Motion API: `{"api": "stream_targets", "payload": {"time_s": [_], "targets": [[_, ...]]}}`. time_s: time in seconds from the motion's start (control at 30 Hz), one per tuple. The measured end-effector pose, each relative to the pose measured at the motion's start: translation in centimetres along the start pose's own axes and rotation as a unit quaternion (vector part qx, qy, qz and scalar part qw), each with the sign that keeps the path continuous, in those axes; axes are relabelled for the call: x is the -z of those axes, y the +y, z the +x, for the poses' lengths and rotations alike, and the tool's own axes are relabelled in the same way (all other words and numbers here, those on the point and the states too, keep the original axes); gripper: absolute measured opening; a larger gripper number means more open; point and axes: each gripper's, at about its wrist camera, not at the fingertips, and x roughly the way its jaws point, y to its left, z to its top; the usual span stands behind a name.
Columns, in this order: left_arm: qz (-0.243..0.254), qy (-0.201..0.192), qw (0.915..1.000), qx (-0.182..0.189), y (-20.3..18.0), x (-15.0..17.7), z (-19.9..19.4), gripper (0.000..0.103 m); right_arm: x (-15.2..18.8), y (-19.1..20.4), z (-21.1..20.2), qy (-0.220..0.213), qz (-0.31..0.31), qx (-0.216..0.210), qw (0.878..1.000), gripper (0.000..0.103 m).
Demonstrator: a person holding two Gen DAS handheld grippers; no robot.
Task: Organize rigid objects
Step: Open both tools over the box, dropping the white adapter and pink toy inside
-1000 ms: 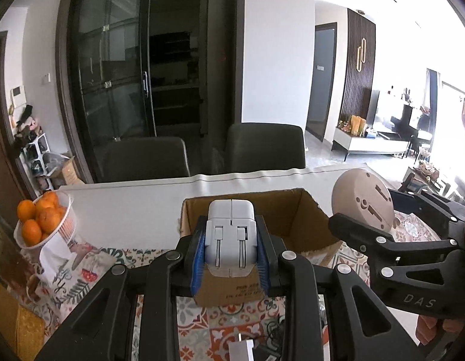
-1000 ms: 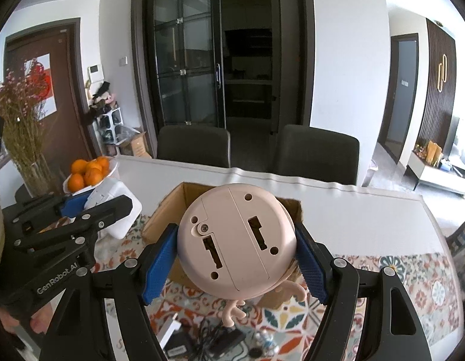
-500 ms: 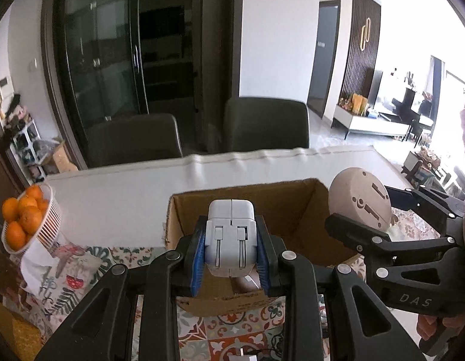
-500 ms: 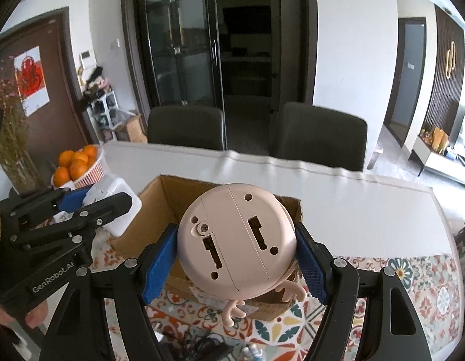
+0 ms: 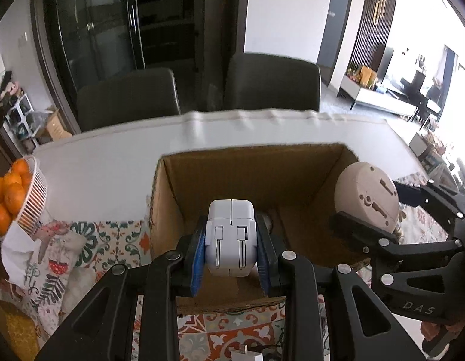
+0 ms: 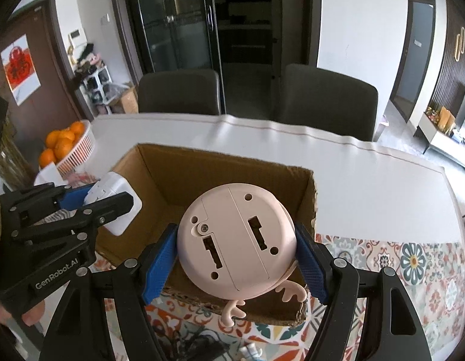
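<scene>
- left tool (image 5: 230,252) is pinching a white plug adapter (image 5: 230,237) between its blue pads, prong side facing the camera, prongs folded flat
- that adapter hangs over the open cardboard box (image 5: 250,180), roughly above the near-left part of the inside; from the right wrist view it sits at the box's left wall (image 6: 112,207)
- right tool (image 6: 237,258) is clamped on a round pink alarm clock (image 6: 235,240), back panel toward the camera, with little pink antler-shaped bits sticking out at the bottom
- in the left wrist view the same clock (image 5: 366,200) shows up at the box's right edge, held just above the rim
- the box sits on the counter (image 6: 367,180), half on the plain white part and half on a patterned floral cloth (image 6: 397,258)
- something small and greyish is lying on the box floor just behind the adapter, can't tell what it is
- white basket of oranges (image 5: 10,192) off to the left on the counter, well apart from the box
- a few cables and small bits lie on the cloth in front of the box, too cut off to identify
- two dark chairs (image 6: 325,99) on the far side of the counter
</scene>
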Motion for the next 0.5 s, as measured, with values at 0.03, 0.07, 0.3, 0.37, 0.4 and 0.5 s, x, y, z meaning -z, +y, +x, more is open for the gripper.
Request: {"api": "stream_targets", "payload": {"time_s": [0.03,0.07,0.3,0.37,0.4,0.5], "targets": [[-0.001,0.006,1.0,0.0,0.1,0.1,0.4,0.029,0.0,0.1,0.3,0.006,-0.004,0.002,1.0,0.074],[-0.001,0.015,0.9999,0.001,0.2,0.3,0.9,0.029,0.1,0.2,0.6,0.012,-0.007,0.003,1.0,0.074],[0.0,0.038,0.9993,-0.007,0.4,1.3,2.2,0.029,0.8,0.4,2.4,0.048,-0.019,0.005,0.999,0.074],[0.002,0.036,0.9993,-0.014,0.4,1.3,2.1,0.031,1.0,0.3,2.9,0.06,-0.016,0.005,0.998,0.074],[0.003,0.034,0.9993,-0.015,0.4,1.3,2.1,0.031,1.1,0.2,3.0,0.061,-0.015,0.006,0.998,0.074],[0.001,0.028,0.9995,-0.018,0.6,1.2,1.7,0.036,1.2,0.1,2.9,0.06,-0.012,0.006,0.998,0.075]]}}
